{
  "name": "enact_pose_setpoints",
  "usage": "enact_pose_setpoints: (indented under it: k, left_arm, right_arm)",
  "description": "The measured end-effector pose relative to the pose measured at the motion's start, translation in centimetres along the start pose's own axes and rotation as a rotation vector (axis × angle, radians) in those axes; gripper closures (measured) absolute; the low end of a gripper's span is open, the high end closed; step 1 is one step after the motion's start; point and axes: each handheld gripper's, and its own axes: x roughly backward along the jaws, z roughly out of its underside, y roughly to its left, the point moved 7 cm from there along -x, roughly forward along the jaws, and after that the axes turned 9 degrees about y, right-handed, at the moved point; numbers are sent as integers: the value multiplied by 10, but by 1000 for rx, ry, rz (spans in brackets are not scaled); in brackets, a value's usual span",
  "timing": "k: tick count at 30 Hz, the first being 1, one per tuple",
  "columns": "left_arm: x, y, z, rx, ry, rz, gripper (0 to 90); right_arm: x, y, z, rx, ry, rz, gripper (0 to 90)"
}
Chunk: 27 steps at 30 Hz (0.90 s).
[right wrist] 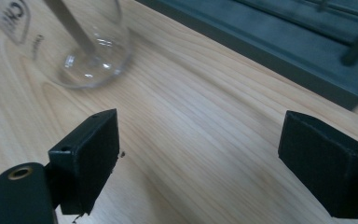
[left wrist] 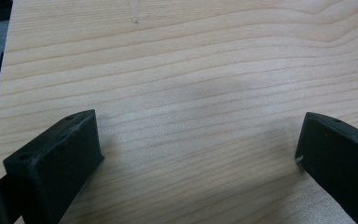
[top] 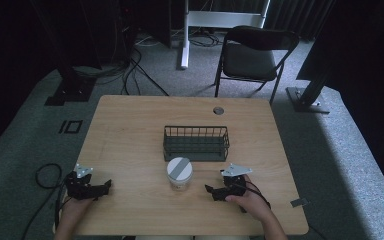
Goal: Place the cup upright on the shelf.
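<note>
High view shows me the jar standing straight up on the table, its grey lid facing up, just in front of the black wire basket and between my two claws. My left claw and right claw both gape wide with nothing in them. Right gripper view shows a label on the jar, but I cannot read its letters.

Matt wood table, glossy clear jar
</note>
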Motion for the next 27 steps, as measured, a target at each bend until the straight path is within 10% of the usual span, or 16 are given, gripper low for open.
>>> enact_pose_setpoints:
  k: [27]
  left_arm:
    - [0,0,0,-1,0,2,1]
  right_arm:
    - [-19,47,-25,99,-36,-106,125]
